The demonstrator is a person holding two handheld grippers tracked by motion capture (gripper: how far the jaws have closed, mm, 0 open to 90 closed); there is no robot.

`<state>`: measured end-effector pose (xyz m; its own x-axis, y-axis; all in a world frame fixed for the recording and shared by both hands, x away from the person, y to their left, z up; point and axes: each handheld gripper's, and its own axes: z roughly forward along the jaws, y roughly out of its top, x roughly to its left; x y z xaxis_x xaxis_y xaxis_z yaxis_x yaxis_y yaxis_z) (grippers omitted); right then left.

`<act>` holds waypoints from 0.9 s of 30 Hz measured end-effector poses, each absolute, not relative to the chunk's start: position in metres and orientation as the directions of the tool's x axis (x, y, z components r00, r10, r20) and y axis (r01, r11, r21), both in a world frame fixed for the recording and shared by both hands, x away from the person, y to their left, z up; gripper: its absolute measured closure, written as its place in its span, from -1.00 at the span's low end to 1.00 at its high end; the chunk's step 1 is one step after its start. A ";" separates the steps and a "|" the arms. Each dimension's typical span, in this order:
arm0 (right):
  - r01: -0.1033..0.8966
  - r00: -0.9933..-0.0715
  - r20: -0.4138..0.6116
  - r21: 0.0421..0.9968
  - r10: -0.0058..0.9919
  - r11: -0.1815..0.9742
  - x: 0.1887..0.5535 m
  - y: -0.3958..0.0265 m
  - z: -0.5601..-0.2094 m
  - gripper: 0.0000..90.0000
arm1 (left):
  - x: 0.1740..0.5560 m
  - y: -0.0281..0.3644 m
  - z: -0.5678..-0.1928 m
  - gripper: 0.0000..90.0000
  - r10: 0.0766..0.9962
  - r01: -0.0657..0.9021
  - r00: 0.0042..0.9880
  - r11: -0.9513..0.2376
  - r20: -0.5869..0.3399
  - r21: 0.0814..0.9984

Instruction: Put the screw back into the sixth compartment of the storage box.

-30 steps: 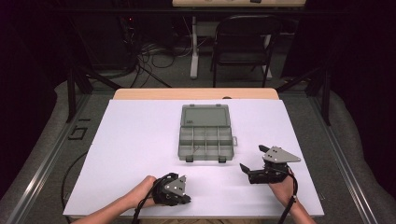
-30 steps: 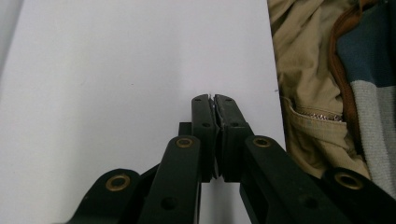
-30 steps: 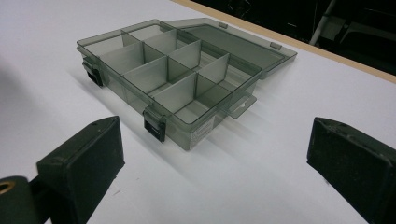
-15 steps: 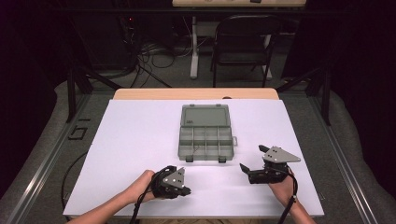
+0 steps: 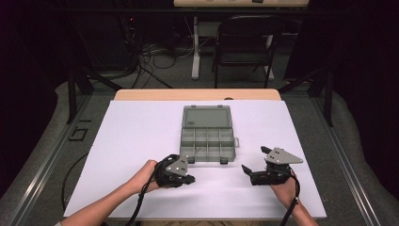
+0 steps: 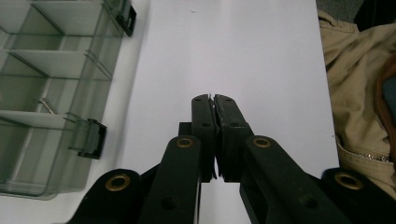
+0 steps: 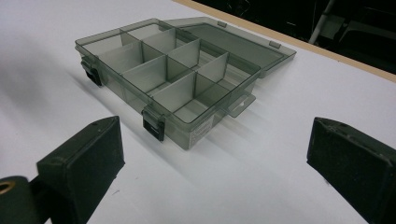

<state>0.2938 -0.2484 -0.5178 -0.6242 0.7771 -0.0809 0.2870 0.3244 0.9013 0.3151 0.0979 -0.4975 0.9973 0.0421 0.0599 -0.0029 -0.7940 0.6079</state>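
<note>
Jaws on the left gripper point(image 6: 214, 100) are pressed together with nothing between them, and the open organizer box point(image 6: 51, 88) lies just to their left on the white table point(image 6: 233, 51). Over on the right gripper point(image 5: 257, 162) the jaws stand wide apart, empty, with that same box straight ahead of them, its lid point(image 7: 238, 39) folded back flat behind the compartments.

Left tool point(image 5: 186, 177): jaws pressed together with nothing between them, held in the left hand point(image 5: 146, 175). Right tool point(image 5: 254, 165): jaws spread wide and empty, gripped by the right hand point(image 5: 283, 188).
</note>
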 end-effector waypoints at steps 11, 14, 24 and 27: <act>0.293 -0.620 -0.080 0.900 0.780 0.324 0.294 -0.249 -0.518 -0.93 | 0.330 0.092 -0.480 0.95 0.067 -0.007 0.993 -0.783 0.096 0.622; 0.292 -0.620 -0.079 0.900 0.781 0.322 0.294 -0.249 -0.518 -0.93 | 0.336 0.090 -0.473 0.95 0.073 -0.007 0.992 -0.783 0.102 0.622; 0.293 -0.619 -0.080 0.900 0.782 0.324 0.294 -0.249 -0.518 -0.93 | 0.354 0.084 -0.459 0.95 0.115 0.006 0.985 -0.767 0.127 0.641; 0.292 -0.619 -0.079 0.900 0.781 0.323 0.294 -0.249 -0.518 -0.93 | 0.360 0.082 -0.456 0.95 0.128 0.014 0.983 -0.763 0.130 0.646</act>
<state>0.2942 -0.2493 -0.5179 -0.6195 0.7810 -0.0792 0.2922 0.3230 0.9002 0.3604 0.0817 -0.4558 0.9833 0.1279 0.1296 0.0142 -0.7633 0.6459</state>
